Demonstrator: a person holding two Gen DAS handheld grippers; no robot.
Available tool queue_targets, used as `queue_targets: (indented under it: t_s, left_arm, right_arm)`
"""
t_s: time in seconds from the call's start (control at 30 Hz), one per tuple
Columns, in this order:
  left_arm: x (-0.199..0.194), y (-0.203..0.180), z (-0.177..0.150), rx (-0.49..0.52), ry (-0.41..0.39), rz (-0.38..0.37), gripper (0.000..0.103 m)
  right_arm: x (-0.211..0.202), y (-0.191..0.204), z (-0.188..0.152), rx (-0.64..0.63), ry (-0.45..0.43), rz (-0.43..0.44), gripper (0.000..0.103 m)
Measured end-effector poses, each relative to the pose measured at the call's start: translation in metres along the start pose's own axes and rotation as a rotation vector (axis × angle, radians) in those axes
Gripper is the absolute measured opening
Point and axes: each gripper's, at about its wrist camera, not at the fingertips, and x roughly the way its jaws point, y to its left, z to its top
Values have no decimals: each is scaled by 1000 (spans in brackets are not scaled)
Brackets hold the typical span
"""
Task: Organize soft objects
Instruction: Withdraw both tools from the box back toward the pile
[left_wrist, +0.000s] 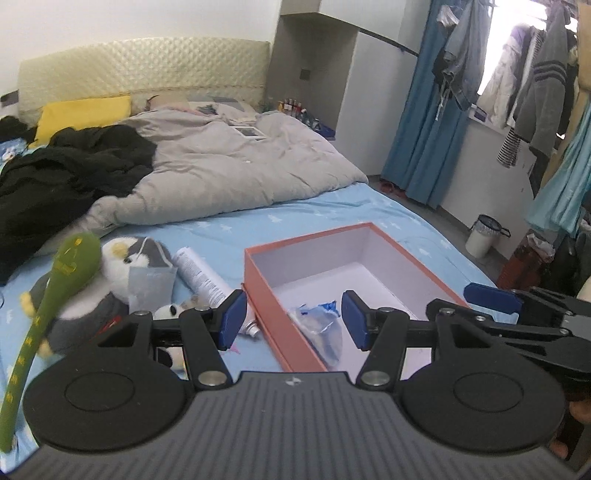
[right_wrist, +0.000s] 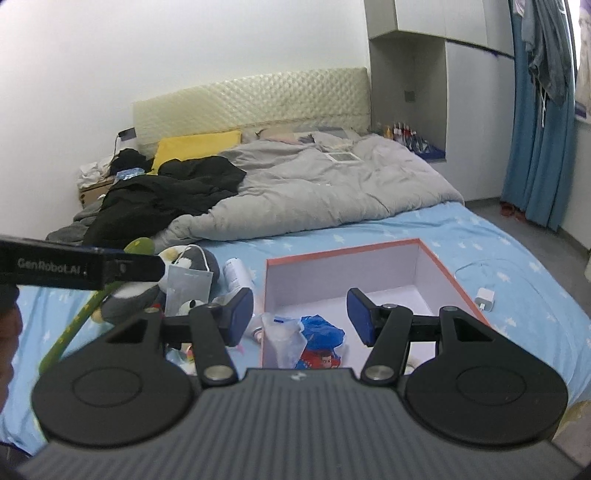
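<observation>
The orange box sits open on the blue sheet, a few plastic-wrapped bits already lying in its near corner. Just left of it the soft pile waits: the penguin plush with a face mask draped over it, a green soft stick leaning across, a white tube touching the box wall. The left gripper hangs over the box's near wall, jaws apart, nothing between them. The right gripper is just as empty and parted, above the box interior. The risk, I'd say: the pile is tangled, so grabbing the penguin may drag the mask or stick along, and a low swing could shove the light box.
</observation>
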Motion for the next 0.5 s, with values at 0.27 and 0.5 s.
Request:
queue_targets:
  t_s: [0.27,0.5]
  left_arm:
    - [-34,15,-28,-36,-34,15,63]
    - [-55,36,-61,-91,-28,42,63]
  right_arm:
    - [-23,22,-21,2,-8,41,59]
    - [-34,45,-43,2,8,65,59]
